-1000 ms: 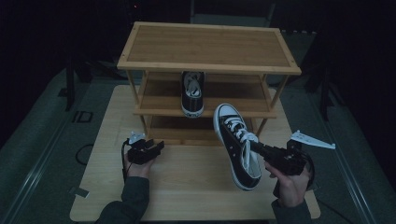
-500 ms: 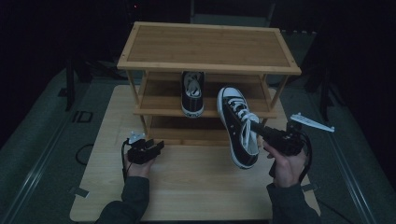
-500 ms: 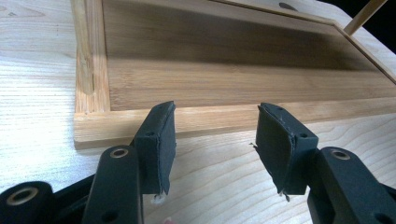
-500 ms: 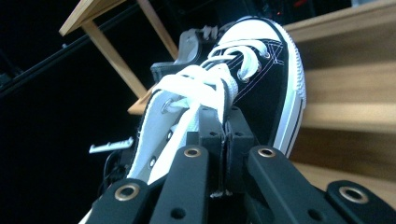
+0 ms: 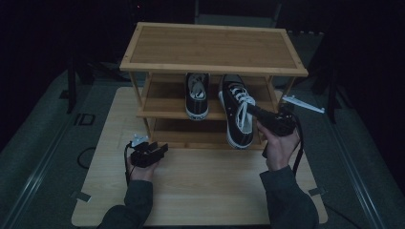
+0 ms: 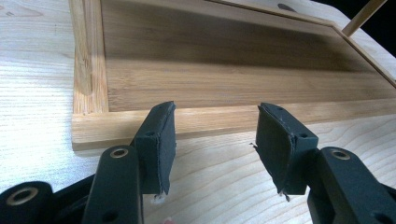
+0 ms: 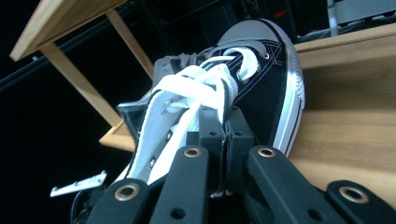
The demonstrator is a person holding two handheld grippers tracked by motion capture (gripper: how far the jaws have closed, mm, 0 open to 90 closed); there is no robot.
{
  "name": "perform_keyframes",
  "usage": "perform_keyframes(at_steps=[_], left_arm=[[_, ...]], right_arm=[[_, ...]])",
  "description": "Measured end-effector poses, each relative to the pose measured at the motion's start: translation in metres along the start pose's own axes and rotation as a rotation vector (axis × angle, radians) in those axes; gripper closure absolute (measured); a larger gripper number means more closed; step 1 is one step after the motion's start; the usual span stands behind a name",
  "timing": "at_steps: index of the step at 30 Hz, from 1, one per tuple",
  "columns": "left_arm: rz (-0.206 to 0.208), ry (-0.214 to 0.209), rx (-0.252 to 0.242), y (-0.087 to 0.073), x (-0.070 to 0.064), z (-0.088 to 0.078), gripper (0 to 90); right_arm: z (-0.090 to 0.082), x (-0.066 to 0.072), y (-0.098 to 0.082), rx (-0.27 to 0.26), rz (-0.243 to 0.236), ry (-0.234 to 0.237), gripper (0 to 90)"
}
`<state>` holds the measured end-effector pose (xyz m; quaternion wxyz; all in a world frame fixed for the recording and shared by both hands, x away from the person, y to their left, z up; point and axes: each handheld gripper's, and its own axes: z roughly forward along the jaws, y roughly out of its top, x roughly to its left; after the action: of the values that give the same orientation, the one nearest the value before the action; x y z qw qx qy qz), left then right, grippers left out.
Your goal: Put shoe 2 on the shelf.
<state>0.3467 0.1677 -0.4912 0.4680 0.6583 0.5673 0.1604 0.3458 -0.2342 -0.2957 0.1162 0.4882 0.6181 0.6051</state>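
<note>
Black sneaker, white laces, pinched in right gripper jaws.

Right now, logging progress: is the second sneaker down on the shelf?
Not yet: the right gripper holds the sneaker by its side, heel overhanging the middle shelf.

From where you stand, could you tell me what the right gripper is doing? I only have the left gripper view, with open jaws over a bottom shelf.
Observer: The right gripper is shut on a black sneaker, pinching its side wall beside the white laces.
Operator: Thank you. Where is that shoe relative to the rack?
Observer: Its toe is in over the middle shelf while its heel hangs out past the front edge.
Operator: Is anything already on that shelf?
Observer: Yes, a second sneaker sits there, to the held shoe's left in the high view.
</note>
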Motion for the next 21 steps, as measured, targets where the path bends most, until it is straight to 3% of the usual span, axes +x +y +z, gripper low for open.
perform_keyframes(at_steps=[12, 21], left_arm=[[-0.012, -0.011, -0.002, 0.0, 0.002, 0.0, 48.3], [-0.014, -0.013, -0.002, 0.001, 0.002, 0.001, 48.2]], right_arm=[[0.035, -0.011, 0.005, -0.024, 0.043, -0.033, 88.8], [0.052, -0.015, 0.012, -0.058, 0.028, -0.066, 88.7]])
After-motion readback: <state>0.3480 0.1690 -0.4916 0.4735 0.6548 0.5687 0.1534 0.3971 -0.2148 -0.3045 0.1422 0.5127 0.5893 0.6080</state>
